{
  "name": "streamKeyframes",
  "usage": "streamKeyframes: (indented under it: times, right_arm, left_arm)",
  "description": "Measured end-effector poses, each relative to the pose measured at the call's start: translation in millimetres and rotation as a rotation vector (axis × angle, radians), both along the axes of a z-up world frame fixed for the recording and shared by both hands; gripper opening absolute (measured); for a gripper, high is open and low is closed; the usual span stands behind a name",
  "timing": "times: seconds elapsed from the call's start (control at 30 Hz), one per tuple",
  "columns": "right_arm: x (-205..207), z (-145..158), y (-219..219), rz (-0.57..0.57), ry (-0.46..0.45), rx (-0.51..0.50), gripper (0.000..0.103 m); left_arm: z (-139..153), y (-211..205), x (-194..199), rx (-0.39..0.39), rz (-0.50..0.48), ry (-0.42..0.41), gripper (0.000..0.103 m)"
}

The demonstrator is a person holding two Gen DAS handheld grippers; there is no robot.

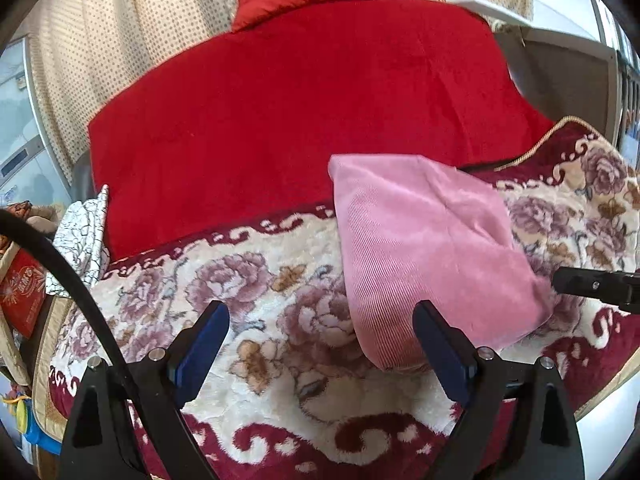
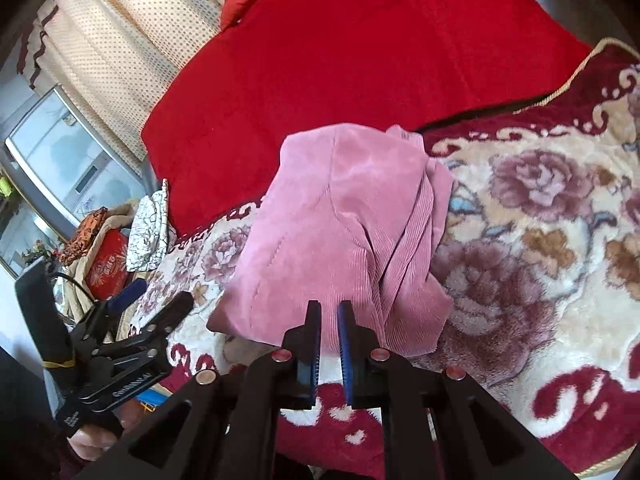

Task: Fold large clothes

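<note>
A pink corduroy garment [image 1: 428, 248] lies folded into a compact bundle on a floral blanket [image 1: 248, 280]; it also shows in the right wrist view [image 2: 340, 232]. My left gripper [image 1: 320, 316] is open and empty, its fingers on either side of the bundle's near left corner. My right gripper [image 2: 329, 312] is nearly closed with a narrow gap, at the bundle's near edge; whether it pinches the cloth is unclear. Its tip shows in the left wrist view [image 1: 592, 284] at the bundle's right side. The left gripper shows in the right wrist view [image 2: 132, 312].
A red blanket [image 1: 300, 100] covers the bed behind the floral blanket. A dotted cream curtain [image 1: 120, 40] hangs at the back. A white patterned cloth [image 1: 84, 236] and a red box [image 1: 22, 288] sit at the left edge.
</note>
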State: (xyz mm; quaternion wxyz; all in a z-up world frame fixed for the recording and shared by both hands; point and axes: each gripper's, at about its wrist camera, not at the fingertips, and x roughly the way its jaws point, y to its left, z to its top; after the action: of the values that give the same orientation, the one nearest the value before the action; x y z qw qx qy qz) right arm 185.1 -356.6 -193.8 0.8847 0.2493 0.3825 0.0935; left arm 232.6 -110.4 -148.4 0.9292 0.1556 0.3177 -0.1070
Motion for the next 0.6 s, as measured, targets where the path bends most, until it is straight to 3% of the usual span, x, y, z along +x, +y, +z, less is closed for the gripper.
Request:
streamKeyframes:
  times: [0.2, 0.43, 0.5, 0.53, 0.57, 0.6]
  right_arm:
    - [-8.6, 4.7, -8.4, -0.023, -0.001, 0.036, 0.012]
    - [-20.5, 21.2, -16.3, -0.009, -0.077, 0.078, 0.014]
    - [-23.1, 26.3, -16.2, -0.007, -0.100, 0.074, 0.035]
    - [-24.3, 28.7, -16.1, -0.008, -0.113, 0.075, 0.068]
    - [-24.6, 29.7, -16.9, -0.010, -0.125, 0.079, 0.086]
    - [-27.4, 31.3, -17.4, -0.023, -0.160, 0.085, 0.086]
  left_arm:
    - [20.6, 6.8, -15.9, -0.010, 0.008, -0.040, 0.093]
    - [32.2, 6.1, -27.5, 0.007, -0.006, -0.072, 0.093]
    - [32.0, 5.2, -26.8, 0.012, -0.006, -0.074, 0.093]
    - [31.4, 4.8, -25.9, 0.013, -0.007, -0.072, 0.093]
    - [30.1, 4.2, -24.2, 0.014, -0.007, -0.068, 0.093]
    - [29.1, 4.0, -23.0, 0.015, -0.006, -0.065, 0.093]
